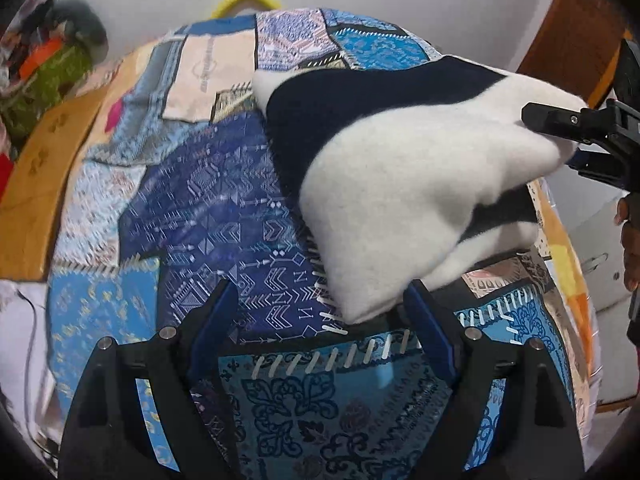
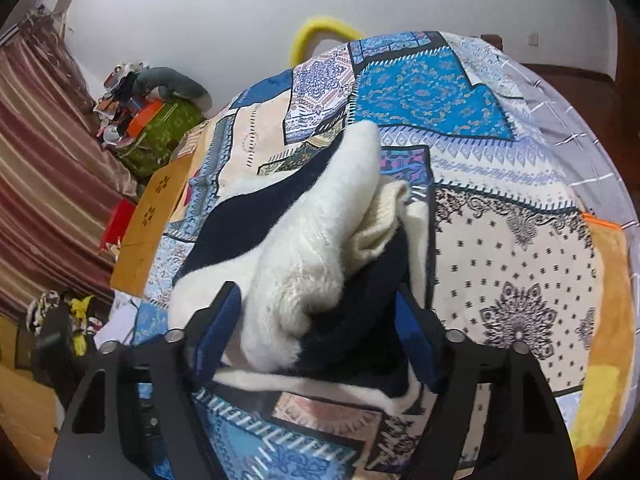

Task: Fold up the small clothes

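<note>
White-and-navy garment (image 1: 384, 184) runs from your spread, empty left tongs (image 1: 320, 312) toward upper right, where your right tongs (image 2: 316, 320) pinch it.

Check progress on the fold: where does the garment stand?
Done: the white and navy garment looks doubled over on the patchwork bedspread. In hand: the right gripper has bunched fabric between its fingers, apparently lifting one end. The left gripper is open at a corner. Left: lay flat, finish folding.
</note>
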`<state>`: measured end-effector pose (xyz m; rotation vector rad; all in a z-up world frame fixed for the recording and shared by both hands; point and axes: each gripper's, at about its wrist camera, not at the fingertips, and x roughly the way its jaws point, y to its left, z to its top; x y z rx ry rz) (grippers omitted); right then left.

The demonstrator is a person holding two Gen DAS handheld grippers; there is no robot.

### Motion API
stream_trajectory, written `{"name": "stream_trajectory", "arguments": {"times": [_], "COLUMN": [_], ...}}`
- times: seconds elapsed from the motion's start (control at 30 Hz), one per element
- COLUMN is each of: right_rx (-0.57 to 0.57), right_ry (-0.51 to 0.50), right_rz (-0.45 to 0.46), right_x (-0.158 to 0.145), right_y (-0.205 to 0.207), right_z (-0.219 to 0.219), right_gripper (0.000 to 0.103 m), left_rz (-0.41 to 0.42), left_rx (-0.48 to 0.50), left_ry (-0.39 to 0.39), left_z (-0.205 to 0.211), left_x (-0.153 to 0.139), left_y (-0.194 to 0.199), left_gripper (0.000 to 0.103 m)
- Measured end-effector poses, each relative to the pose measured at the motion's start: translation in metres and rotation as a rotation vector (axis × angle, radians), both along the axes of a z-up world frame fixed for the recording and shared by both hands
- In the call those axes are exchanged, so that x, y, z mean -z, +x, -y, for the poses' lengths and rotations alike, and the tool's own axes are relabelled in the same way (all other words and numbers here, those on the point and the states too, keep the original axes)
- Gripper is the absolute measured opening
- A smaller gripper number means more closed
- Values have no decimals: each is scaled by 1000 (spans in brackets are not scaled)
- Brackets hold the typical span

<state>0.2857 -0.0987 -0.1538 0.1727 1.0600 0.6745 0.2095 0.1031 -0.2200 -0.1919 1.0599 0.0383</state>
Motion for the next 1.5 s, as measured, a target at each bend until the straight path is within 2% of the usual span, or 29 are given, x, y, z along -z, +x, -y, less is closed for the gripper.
{"name": "stream_trajectory", "arguments": {"times": [0.03,0.1,0.2,0.3,0.5,0.6,0.7,0.83,1.13,1.37,1.5], "right_rx": [-5,-12,-19,-32,-55,-68,-67,-38,-13,-27,-21], "right_ry": [-1,-4,-12,-10,48,56,37,22,-10,-25,-25], "right_rz": [-1,0,35,89,196,223,214,155,82,75,75], "right_x": [0,1,-5,-18,-54,-60,-51,-27,10,22,19], "right_y": [0,-2,-6,-13,-28,-34,-34,-31,-37,-44,-47], "right_z": [-2,-5,-9,-11,-14,-15,-11,1,23,32,41], "right_gripper": [56,41,27,20,18,18,18,18,18,23,30], "left_rz": [-4,-13,-27,-29,1,18,15,4,7,7,44], "left_rx": [-7,-22,-49,-65,-74,-80,-94,-106,-81,-69,-98], "left_ry": [3,1,-29,-53,-30,-13,14,1,37,91,146], "left_z": [-1,-4,-11,-15,-15,-15,-16,-20,-13,-13,-23], "left_x": [2,7,11,12,4,-1,-1,0,-9,-14,-27], "left_y": [0,1,1,0,-5,-8,-9,-10,-14,-24,-32], "left_gripper": [84,84,85,85,85,85,85,85,85,85,85]}}
